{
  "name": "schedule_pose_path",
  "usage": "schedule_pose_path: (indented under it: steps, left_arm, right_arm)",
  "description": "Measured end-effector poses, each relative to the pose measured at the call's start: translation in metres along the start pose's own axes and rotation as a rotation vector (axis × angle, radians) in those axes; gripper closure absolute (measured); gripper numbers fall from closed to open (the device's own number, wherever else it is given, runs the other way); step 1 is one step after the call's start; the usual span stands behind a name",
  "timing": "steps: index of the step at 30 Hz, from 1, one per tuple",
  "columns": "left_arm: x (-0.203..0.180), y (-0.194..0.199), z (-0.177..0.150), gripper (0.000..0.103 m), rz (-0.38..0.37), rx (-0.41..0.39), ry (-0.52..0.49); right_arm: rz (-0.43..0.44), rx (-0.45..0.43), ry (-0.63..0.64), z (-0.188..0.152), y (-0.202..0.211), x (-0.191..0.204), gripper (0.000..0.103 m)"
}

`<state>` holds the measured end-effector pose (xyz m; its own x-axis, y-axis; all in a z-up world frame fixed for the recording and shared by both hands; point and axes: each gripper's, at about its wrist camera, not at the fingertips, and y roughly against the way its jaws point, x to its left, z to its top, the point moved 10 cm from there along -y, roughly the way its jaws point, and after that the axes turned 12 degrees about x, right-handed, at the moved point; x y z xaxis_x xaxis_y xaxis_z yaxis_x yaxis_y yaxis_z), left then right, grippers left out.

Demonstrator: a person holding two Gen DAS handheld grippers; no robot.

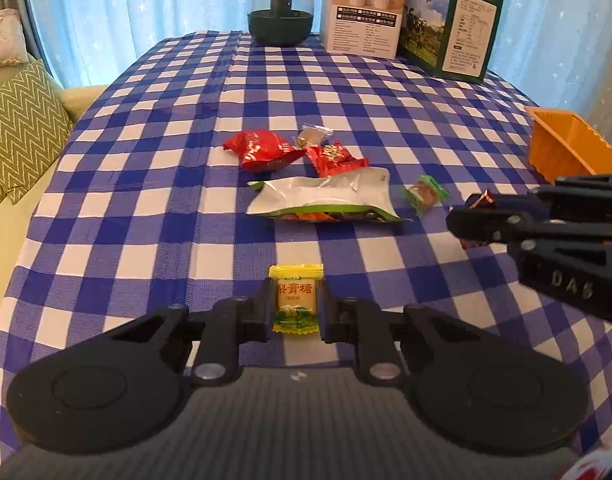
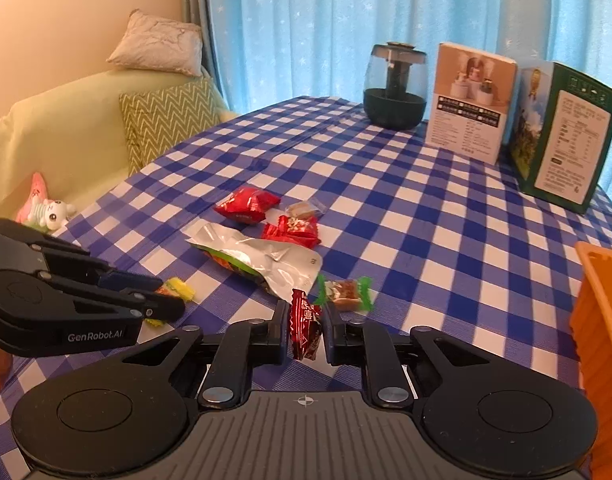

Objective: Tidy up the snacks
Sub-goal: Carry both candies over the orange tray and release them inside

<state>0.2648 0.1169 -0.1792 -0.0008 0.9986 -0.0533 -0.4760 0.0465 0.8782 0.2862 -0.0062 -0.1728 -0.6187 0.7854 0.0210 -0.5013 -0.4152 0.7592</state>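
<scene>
Left wrist view: left gripper [image 1: 297,305] clenched on yellow candy [image 1: 296,299], just nearer than silver snack bag [image 1: 321,197]. Right gripper [image 2: 306,330] grasps dark-red candy [image 2: 304,330], off cloth, near side of bag; orange basket [image 2: 601,320] to bag's right.

Daylight glowing through blue curtains [image 1: 146,8] behind the table, warm orange cast tinting both views, glare shining off the silver snack bag [image 2: 262,256], fisheye bending edges, corners vignetting black, focus softening slightly.
</scene>
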Motion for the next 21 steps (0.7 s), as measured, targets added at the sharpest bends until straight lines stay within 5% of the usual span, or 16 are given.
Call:
schedule_pose_path:
  steps: [12,21]
  left_arm:
    - [-0.063,0.031,0.014,0.085,-0.054,-0.070,-0.069]
    - [-0.160,0.057,0.046,0.085,-0.143,-0.129,-0.163]
  right_arm:
    - [-0.079,-0.067,-0.136,-0.013,0.061,-0.050,0.086]
    - [-0.159,-0.129,-0.319,-0.013,0.140,-0.129,0.086]
